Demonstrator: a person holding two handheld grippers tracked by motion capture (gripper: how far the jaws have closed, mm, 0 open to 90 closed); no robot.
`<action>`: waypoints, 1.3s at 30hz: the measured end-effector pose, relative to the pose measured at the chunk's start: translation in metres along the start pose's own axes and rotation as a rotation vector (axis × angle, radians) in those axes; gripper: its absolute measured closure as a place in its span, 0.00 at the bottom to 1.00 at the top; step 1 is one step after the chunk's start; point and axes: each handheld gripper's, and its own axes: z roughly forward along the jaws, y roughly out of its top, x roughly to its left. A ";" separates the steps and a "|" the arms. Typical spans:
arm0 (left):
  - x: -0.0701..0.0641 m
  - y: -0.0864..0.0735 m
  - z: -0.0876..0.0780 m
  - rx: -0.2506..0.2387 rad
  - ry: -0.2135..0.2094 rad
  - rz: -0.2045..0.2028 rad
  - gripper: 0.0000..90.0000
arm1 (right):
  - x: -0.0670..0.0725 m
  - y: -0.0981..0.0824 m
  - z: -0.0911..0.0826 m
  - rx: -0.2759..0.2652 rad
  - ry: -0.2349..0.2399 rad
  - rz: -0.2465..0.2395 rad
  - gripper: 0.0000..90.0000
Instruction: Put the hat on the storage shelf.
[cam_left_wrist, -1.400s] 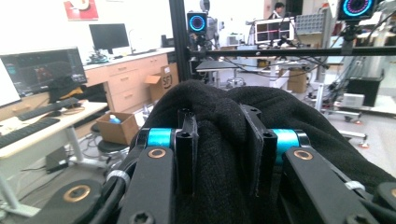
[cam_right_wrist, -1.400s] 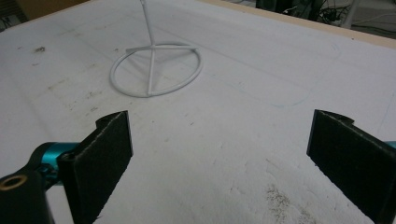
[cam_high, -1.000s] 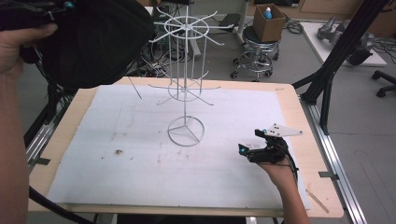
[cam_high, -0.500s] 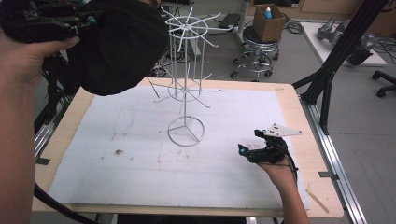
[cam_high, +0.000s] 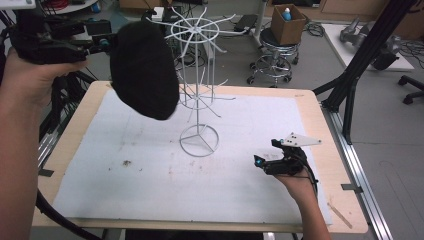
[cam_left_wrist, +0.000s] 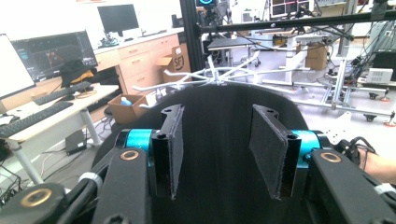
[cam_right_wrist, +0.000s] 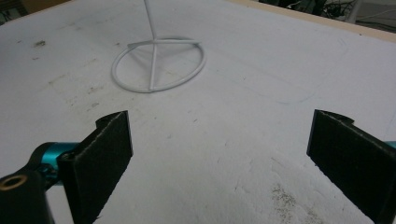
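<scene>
Item: black hat hung on wire rack. Left gripper fingers just parted, pads clear; I withdraw straight. Right gripper wide, empty.

The left hand is raised at the upper left and holds the left gripper level; its jaws have just been opening and its fingers stand apart. The right hand rests low at the right, and the right gripper has its jaws wide apart.
</scene>
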 end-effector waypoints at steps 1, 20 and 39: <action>0.000 -0.002 0.001 0.006 0.004 -0.005 0.60 | 0.000 0.000 0.000 -0.001 -0.002 -0.001 0.07; -0.019 -0.053 -0.005 0.030 -0.015 -0.038 0.45 | -0.001 0.000 -0.001 0.001 0.001 0.002 0.07; -0.044 -0.148 -0.016 0.087 -0.077 -0.144 0.35 | 0.000 -0.001 0.000 0.007 -0.003 0.004 0.07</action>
